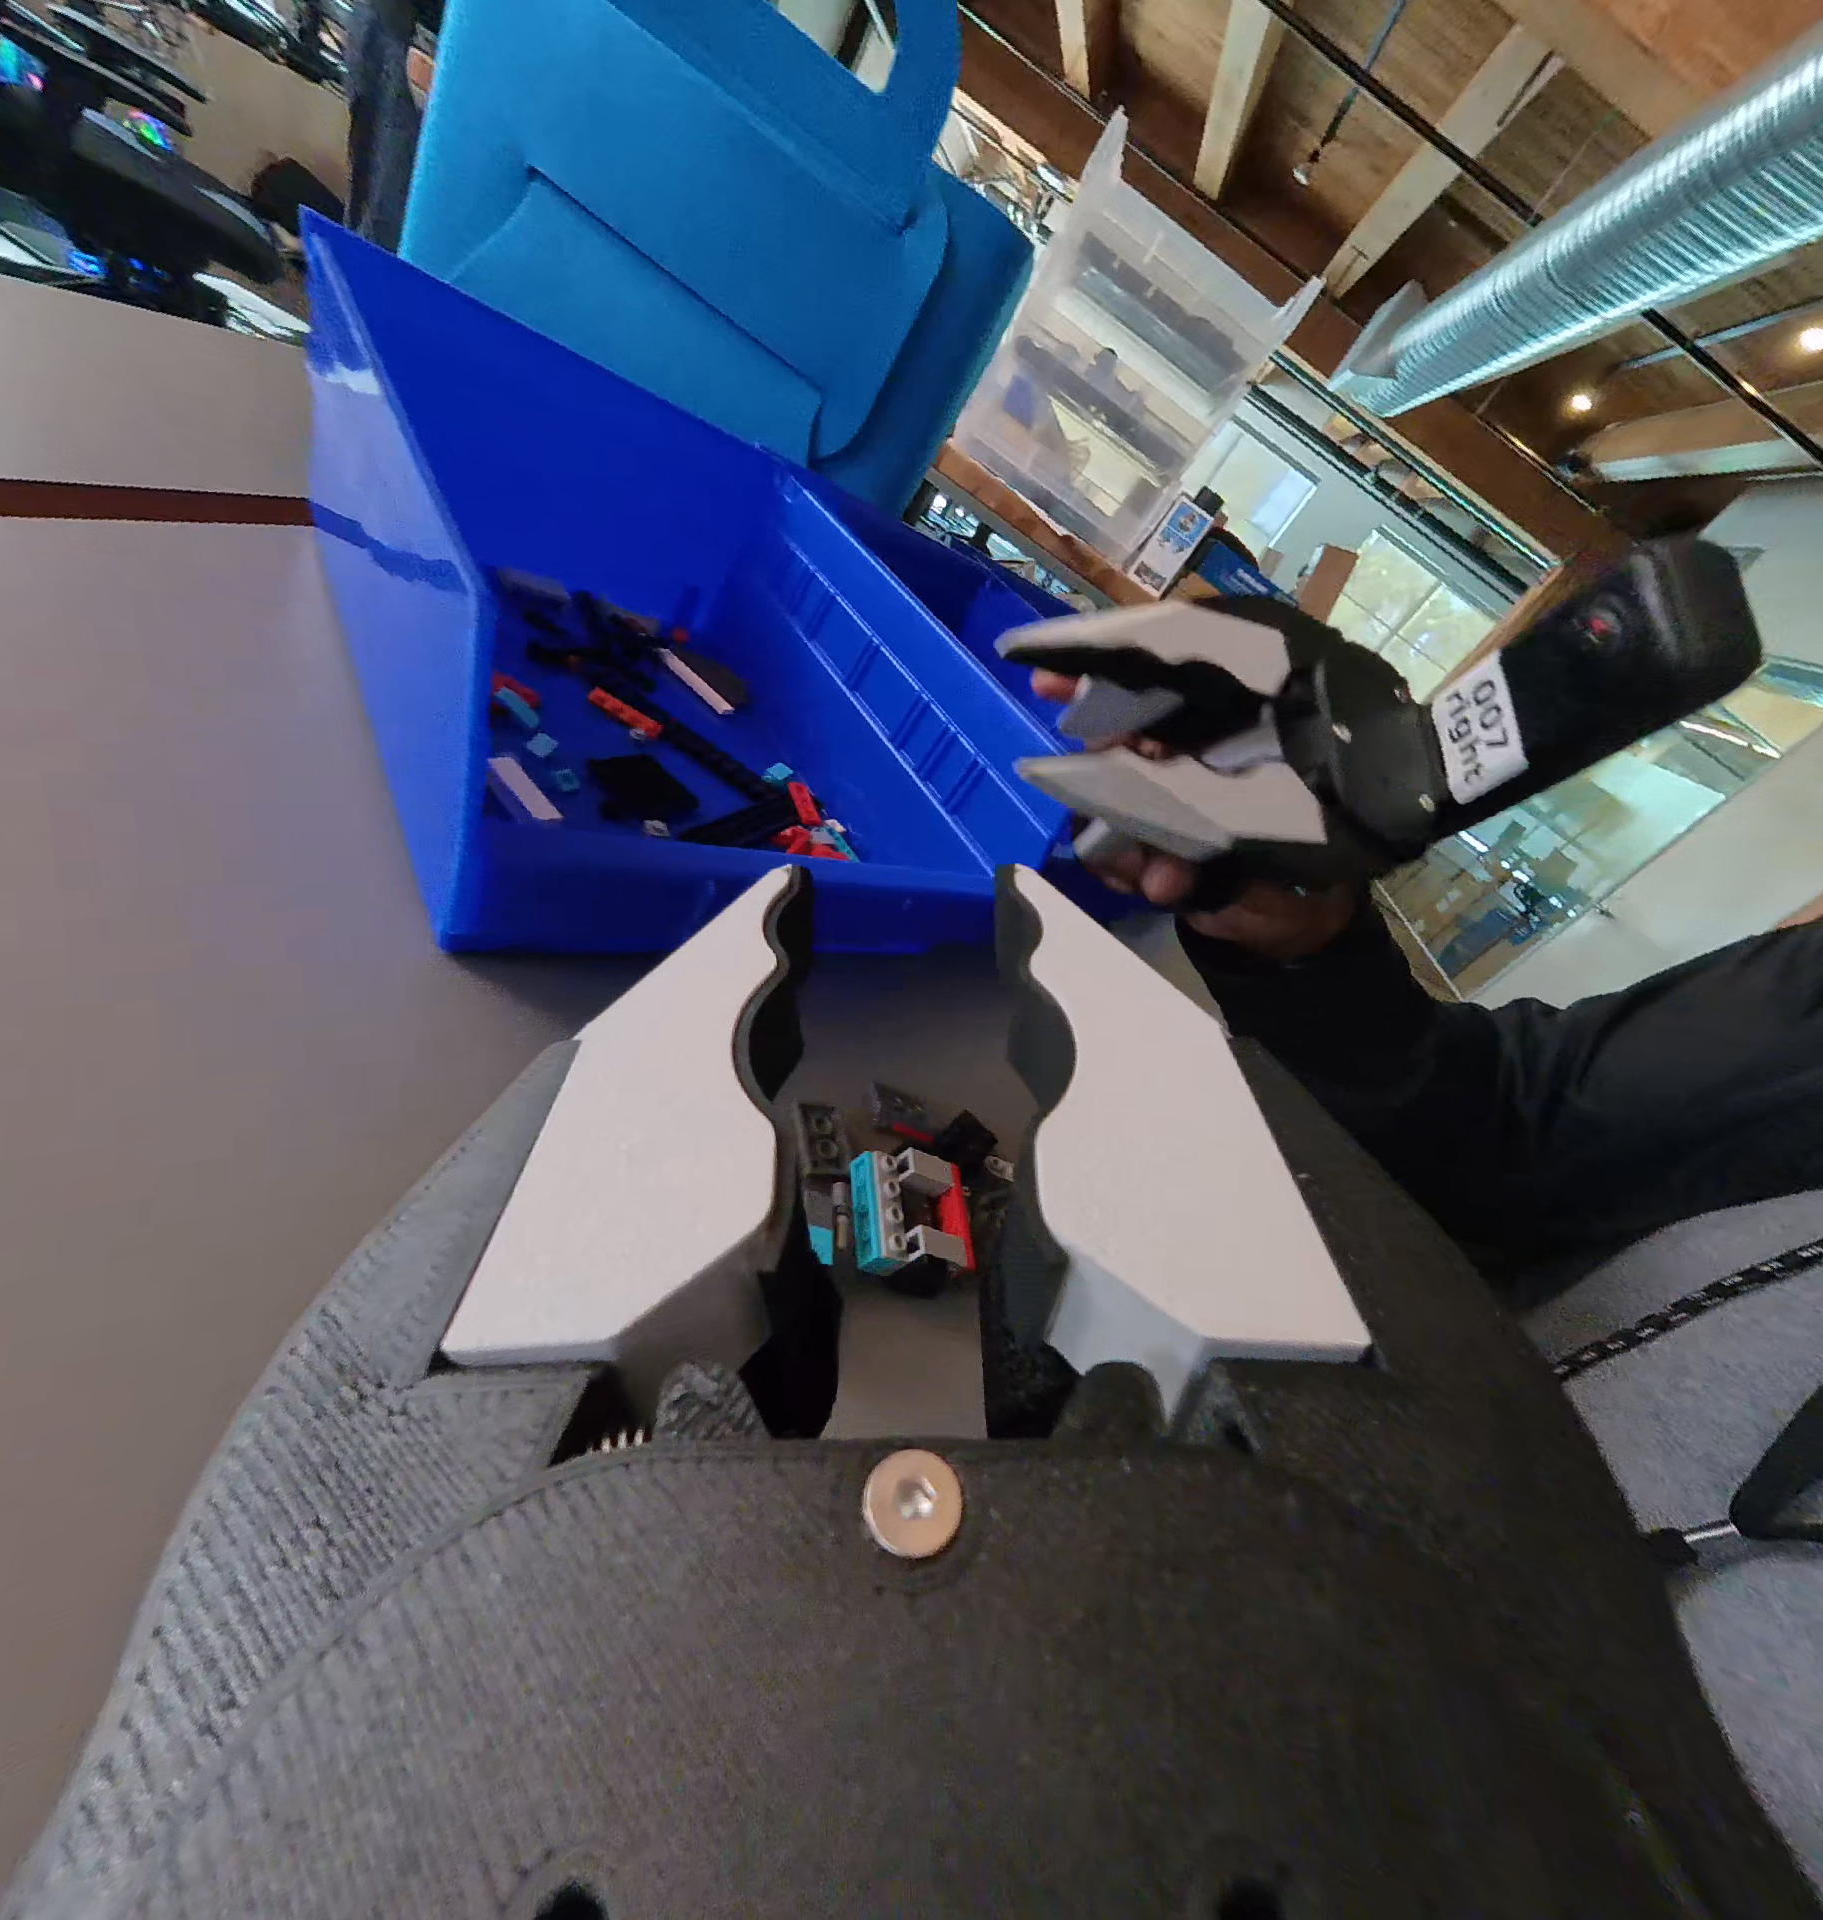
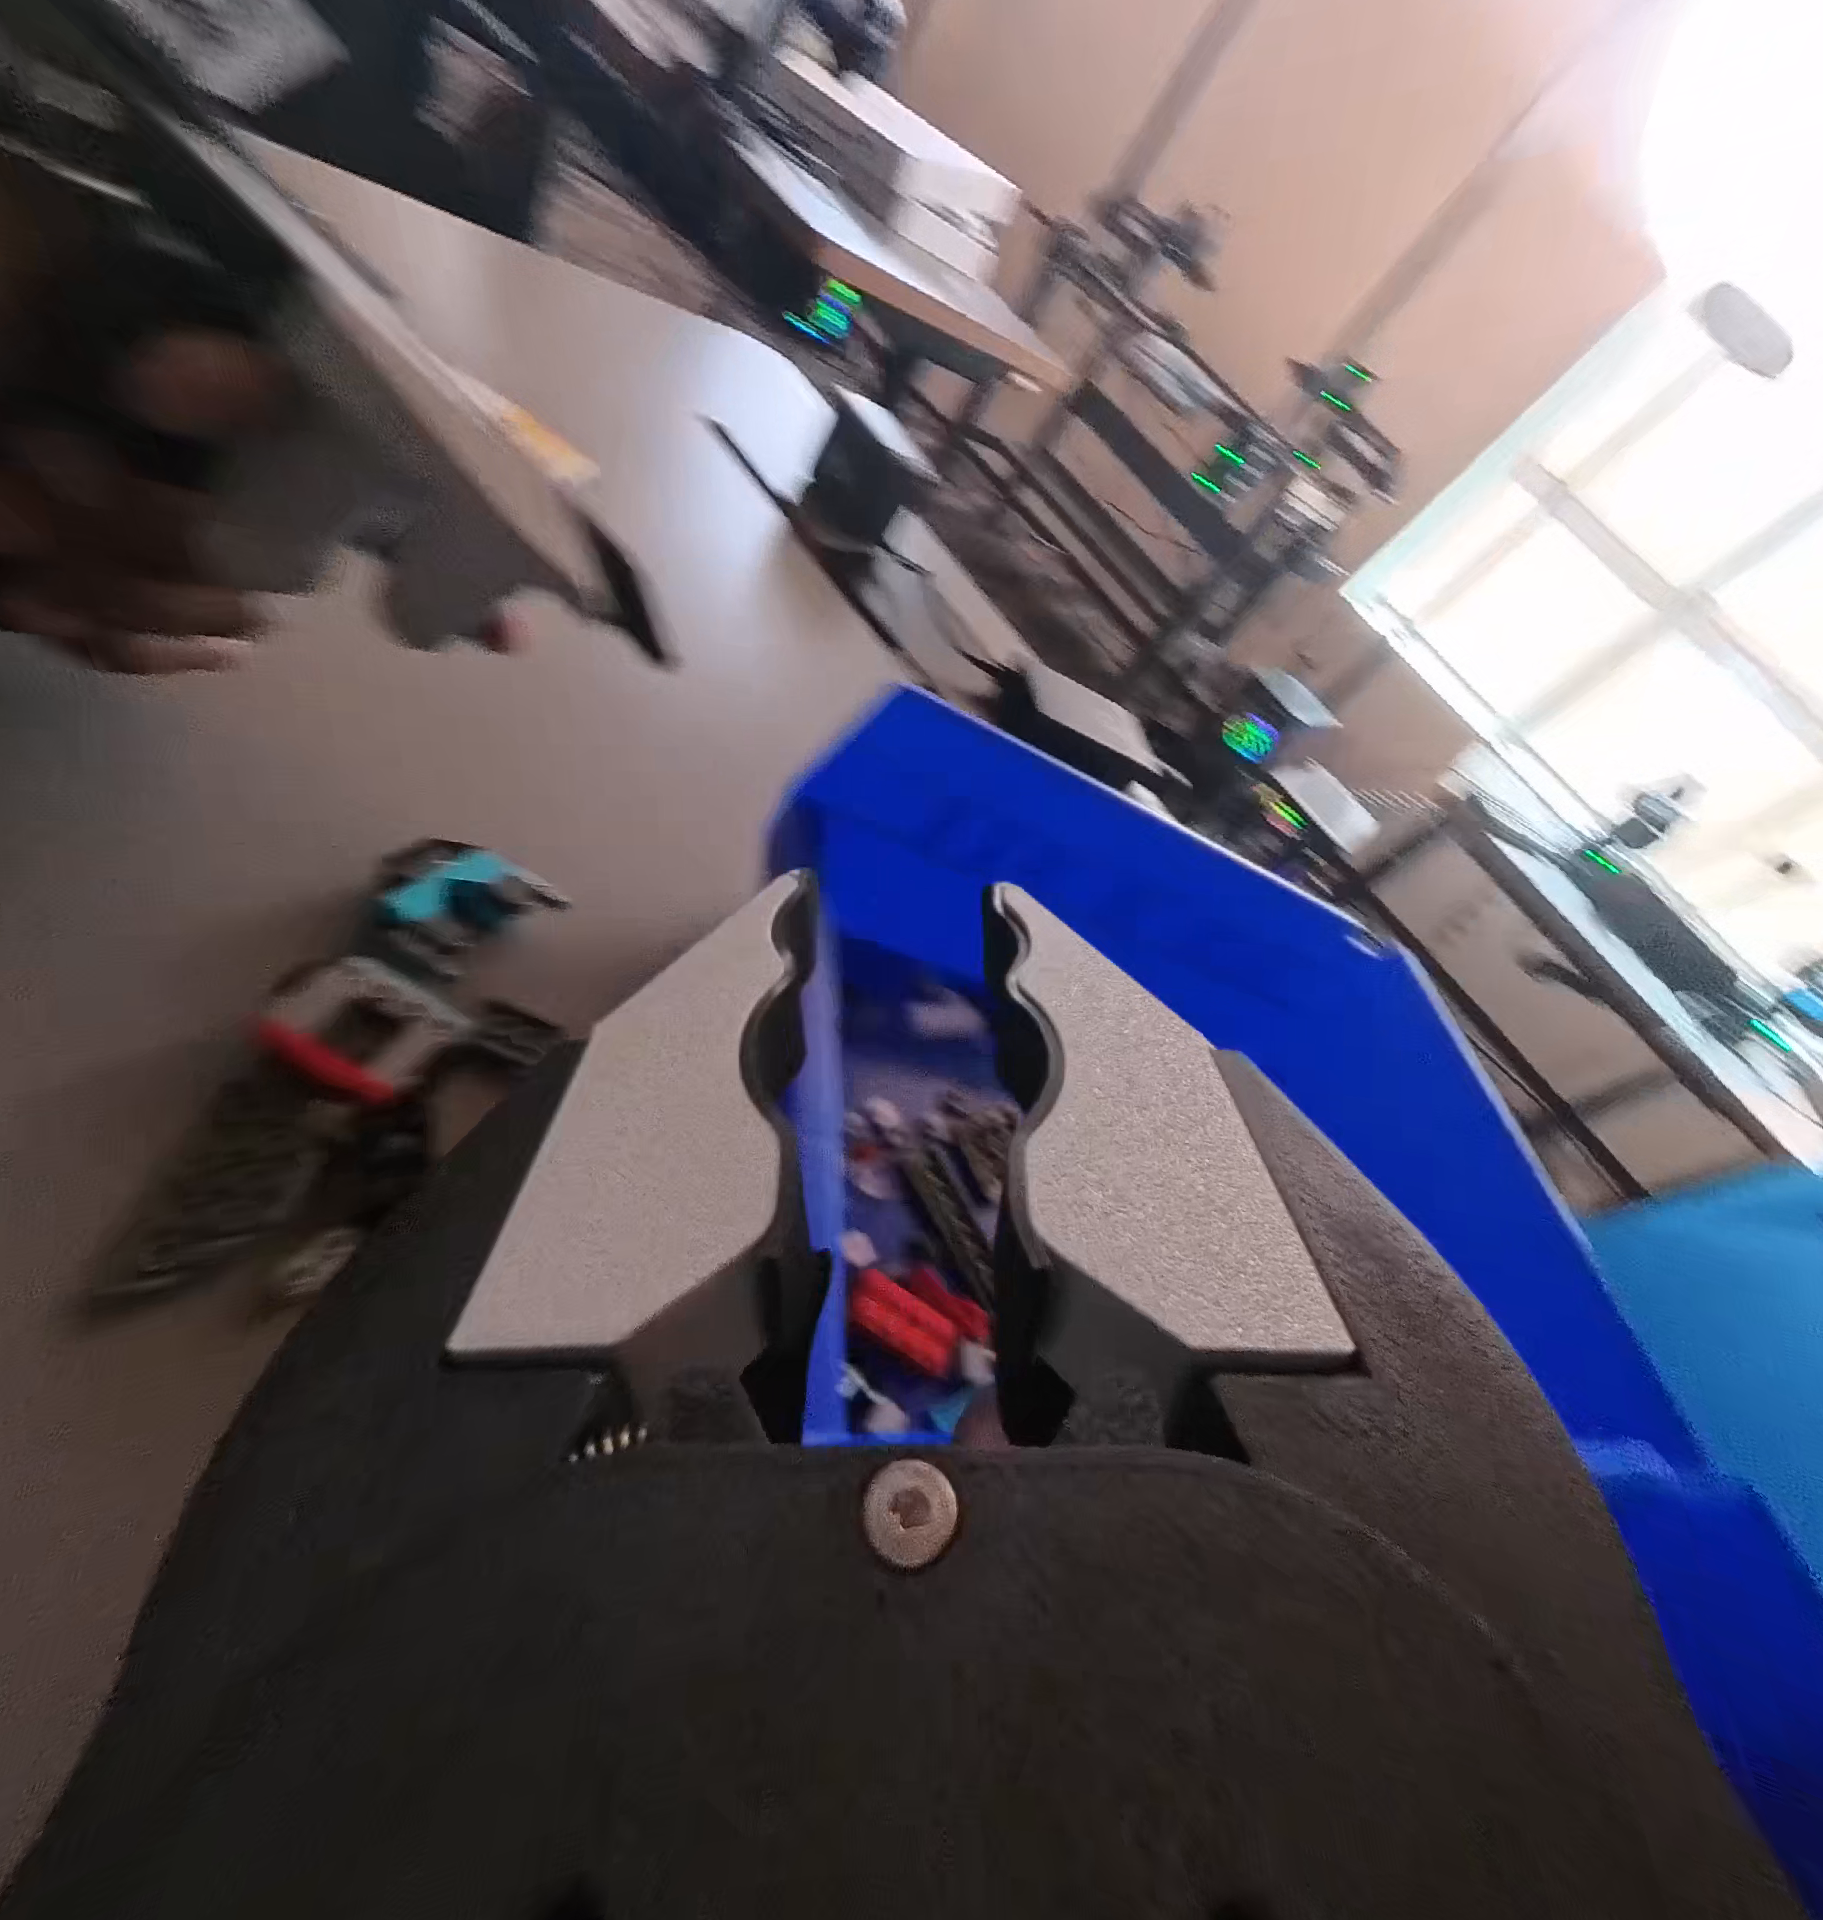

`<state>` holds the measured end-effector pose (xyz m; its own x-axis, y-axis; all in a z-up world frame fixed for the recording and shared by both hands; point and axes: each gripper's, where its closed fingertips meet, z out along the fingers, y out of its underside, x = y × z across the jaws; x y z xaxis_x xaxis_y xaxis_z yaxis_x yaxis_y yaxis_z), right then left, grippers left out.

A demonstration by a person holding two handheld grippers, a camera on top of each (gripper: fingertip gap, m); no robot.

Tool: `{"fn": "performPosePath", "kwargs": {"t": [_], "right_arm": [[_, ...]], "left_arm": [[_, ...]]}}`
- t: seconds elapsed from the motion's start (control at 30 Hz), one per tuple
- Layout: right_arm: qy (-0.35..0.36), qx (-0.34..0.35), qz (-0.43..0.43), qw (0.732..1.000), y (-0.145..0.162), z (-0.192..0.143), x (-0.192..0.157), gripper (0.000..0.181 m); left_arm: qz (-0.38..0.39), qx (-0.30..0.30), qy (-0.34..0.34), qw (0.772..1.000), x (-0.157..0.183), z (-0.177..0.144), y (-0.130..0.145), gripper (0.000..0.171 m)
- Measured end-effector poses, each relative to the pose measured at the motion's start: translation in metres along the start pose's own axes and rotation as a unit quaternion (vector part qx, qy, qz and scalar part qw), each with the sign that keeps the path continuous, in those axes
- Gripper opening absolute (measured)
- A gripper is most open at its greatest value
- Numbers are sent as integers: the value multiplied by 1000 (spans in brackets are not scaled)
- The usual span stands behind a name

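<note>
1. The left gripper [image 1: 902,894], grey-fingered with a black body, hangs over a grey table [image 1: 138,727]. Its jaws stand apart and hold nothing.
2. Below its fingers, on the table, lies a small brick assembly [image 1: 896,1205] of teal, grey, red and black plastic pieces.
3. The right gripper [image 2: 899,899] is poised over the rim of a blue plastic bin [image 1: 595,499]. Its jaws are also apart and empty.
4. One bin is in view; loose small bricks [image 1: 626,717], black, red, teal and grey, are scattered on its floor, too many and too small to count.
5. One assembly sits outside the bin; it looks partly built, with many pieces unused.
6. A light blue felt bag [image 1: 699,229] stands behind the bin.
</note>
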<state>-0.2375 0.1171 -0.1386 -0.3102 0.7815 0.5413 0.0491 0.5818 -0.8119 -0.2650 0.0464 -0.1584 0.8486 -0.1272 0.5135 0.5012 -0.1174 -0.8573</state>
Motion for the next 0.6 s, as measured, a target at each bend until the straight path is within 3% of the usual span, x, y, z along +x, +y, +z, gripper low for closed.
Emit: {"fn": "performPosePath", "kwargs": {"t": [0.1,0.2,0.37,0.6], "right_arm": [[-142,34,-23,989,-15,-6,-59,27],[-250,-2,-41,967,-4,-9,-110,25],[-275,-58,-45,959,21,3,-136,25],[-275,-102,-39,955,41,13,-142,20]], "left_arm": [[1,0,-12,1000,-6,-4,-2,36],[7,-7,-22,1000,-8,-4,0,36],[9,-16,-18,1000,-5,0,4,35],[7,-20,-12,1000,0,5,8,35]]}}
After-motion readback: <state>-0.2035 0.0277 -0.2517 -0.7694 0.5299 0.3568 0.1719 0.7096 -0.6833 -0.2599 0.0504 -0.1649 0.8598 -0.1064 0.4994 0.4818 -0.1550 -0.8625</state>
